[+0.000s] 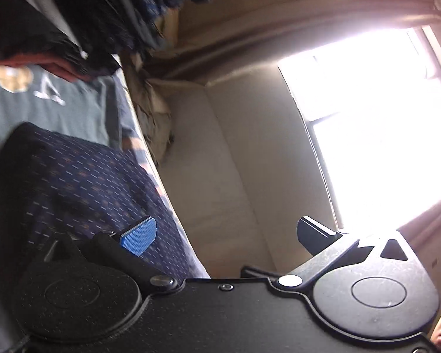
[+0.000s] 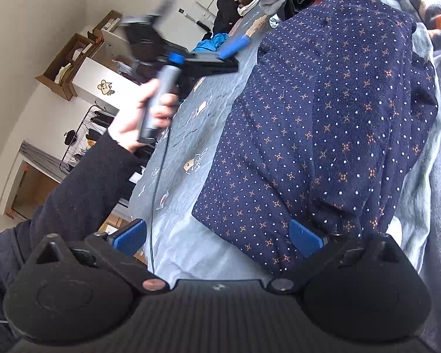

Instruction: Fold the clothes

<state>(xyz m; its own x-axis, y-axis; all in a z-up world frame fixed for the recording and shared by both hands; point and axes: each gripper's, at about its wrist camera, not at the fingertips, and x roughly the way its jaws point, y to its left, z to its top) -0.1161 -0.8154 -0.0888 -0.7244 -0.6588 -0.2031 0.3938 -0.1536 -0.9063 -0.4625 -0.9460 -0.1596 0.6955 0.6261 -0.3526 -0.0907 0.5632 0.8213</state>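
On the pale blue sheet (image 2: pixel 191 153) the navy dotted garment (image 2: pixel 323 123) lies partly folded, both tools spread wide and empty, right tool (image 2: pixel 219 236) nearest its hem, so gripping an edge seems next.

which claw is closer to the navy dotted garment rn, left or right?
Right. The right claw sits open at the navy dotted garment, at its near edge. The left claw is open too, raised beside the garment over the blue sheet.
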